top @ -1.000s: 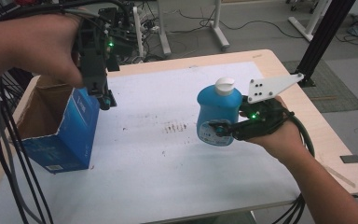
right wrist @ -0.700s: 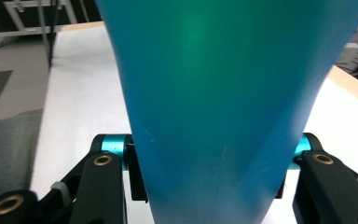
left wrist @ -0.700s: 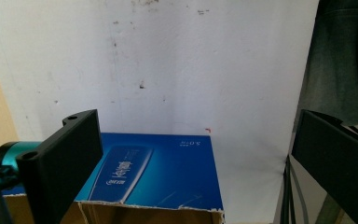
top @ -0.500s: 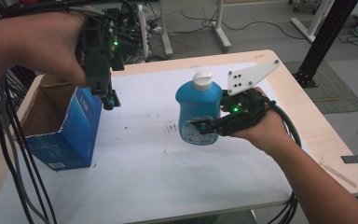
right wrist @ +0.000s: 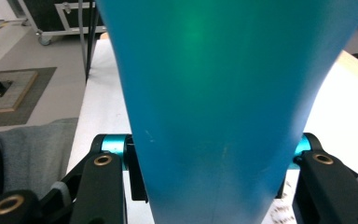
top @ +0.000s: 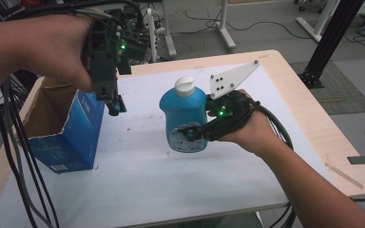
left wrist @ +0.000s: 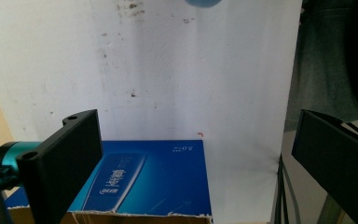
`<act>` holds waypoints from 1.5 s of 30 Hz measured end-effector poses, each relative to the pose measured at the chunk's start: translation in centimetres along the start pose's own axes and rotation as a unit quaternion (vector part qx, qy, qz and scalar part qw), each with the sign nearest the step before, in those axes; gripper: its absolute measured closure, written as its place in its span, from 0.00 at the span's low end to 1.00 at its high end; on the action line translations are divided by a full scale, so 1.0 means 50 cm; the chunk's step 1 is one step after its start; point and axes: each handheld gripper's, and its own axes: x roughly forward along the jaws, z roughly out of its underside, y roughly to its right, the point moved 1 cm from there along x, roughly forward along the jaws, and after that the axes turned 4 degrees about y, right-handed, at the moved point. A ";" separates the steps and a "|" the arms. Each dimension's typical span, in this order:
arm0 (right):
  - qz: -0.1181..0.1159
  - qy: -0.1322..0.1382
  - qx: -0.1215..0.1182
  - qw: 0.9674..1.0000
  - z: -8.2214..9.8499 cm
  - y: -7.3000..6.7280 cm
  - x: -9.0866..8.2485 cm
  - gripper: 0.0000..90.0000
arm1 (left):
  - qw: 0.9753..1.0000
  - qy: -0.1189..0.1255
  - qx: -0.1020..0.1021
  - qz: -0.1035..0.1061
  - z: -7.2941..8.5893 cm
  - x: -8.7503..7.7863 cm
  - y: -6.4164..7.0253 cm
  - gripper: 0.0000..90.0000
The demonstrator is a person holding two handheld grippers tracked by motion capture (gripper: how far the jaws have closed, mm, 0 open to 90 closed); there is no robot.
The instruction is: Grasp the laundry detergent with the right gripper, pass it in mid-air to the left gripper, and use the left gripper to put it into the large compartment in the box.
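At nine o'clock on the white table (top: pixel 138 190) stands an open blue carton (top: pixel 78 135), its cardboard mouth facing the left edge. Directly above its right wall hangs the left gripper (top: pixel 111 102), held in the person's left hand (top: pixel 52 47) and pointing down. Its two black jaws stand spread with nothing between them — the left gripper view shows the carton's printed blue side (left wrist: pixel 154 179) below and bare tabletop in the gap. Black cables trail from this hand down the table's left side.

Toward the centre, a blue bottle (top: pixel 184 121) with a white cap (top: pixel 184 86) is held upright and clear of the tabletop, well apart from the carton, which lies at the bottle's nine o'clock.

At three o'clock of the bottle sits the right gripper (top: pixel 195 135), held in the person's right hand (top: pixel 252 133) — a grey three-cornered plate (top: pixel 230 80) rises from its top. Its jaws pinch the bottle's lower body from either side; the right gripper view shows the blue bottle wall (right wrist: pixel 214 116) wedged between them, touching both.
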 end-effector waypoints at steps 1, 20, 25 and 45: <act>-0.005 0.000 -0.001 1.000 0.000 0.000 0.008 0.53 | 1.000 0.001 0.000 0.000 -0.004 0.000 0.004 0.02; -0.042 0.012 -0.009 0.999 -0.018 -0.015 0.090 0.53 | 1.000 0.004 0.025 0.012 -0.038 0.016 0.036 0.02; -0.049 0.018 -0.012 0.999 -0.028 -0.019 0.109 0.53 | 1.000 0.007 0.024 0.012 -0.039 0.021 0.037 0.02; -0.056 0.024 -0.015 0.998 -0.053 -0.028 0.141 0.53 | 1.000 0.015 0.017 0.013 -0.032 0.047 0.036 0.02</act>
